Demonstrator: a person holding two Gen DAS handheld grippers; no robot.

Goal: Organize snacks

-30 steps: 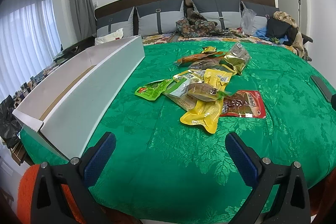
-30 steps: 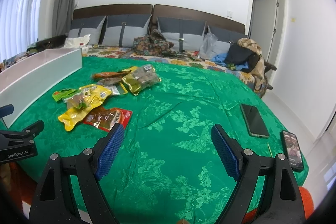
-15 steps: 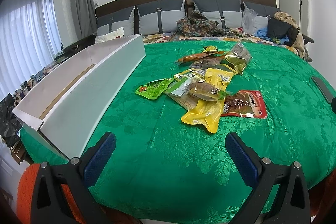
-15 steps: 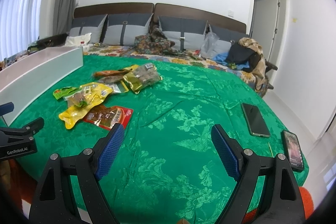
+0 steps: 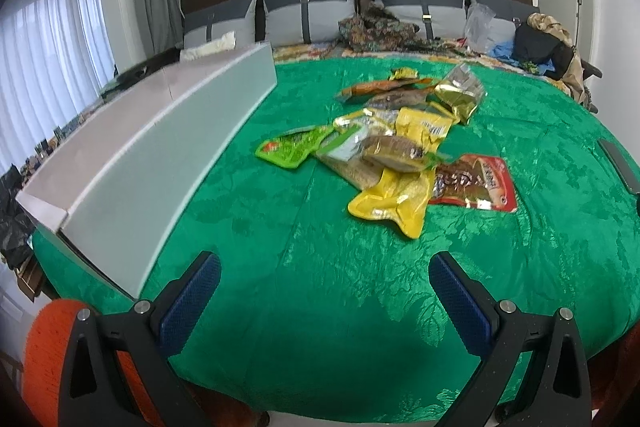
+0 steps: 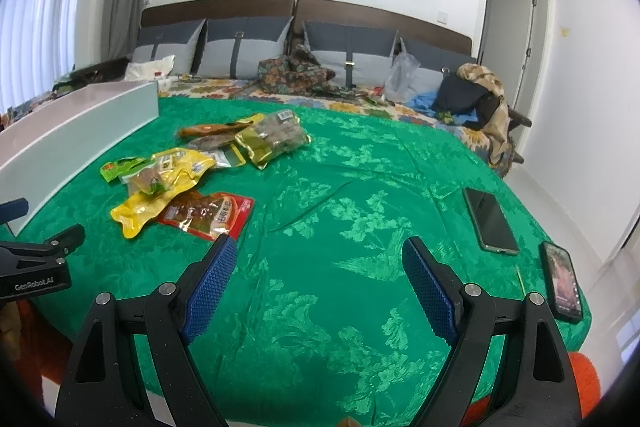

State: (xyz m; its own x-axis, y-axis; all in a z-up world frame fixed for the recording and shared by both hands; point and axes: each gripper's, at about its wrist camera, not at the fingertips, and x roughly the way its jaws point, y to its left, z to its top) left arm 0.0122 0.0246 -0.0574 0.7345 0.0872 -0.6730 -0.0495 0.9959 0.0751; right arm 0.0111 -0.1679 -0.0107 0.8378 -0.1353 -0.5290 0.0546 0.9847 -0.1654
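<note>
Several snack packets lie in a loose pile on the green cloth: a yellow pouch (image 5: 394,201), a red pouch (image 5: 476,183), a light green pouch (image 5: 290,149), a gold-and-clear bag (image 5: 460,93) and an orange packet (image 5: 372,87). The pile also shows in the right wrist view, with the red pouch (image 6: 208,215) nearest. A long white box (image 5: 160,155) stands open at the left. My left gripper (image 5: 324,287) is open and empty, short of the pile. My right gripper (image 6: 316,279) is open and empty, right of the pile.
Two phones (image 6: 490,221) (image 6: 562,281) lie on the cloth at the right edge. Pillows, a patterned cloth heap (image 6: 296,71) and bags sit at the back along the headboard. The left gripper's body (image 6: 36,267) shows at the right wrist view's left edge.
Both grippers have moved slightly forward toward the snacks. Both stay open and empty. Nothing on the cloth has moved.
</note>
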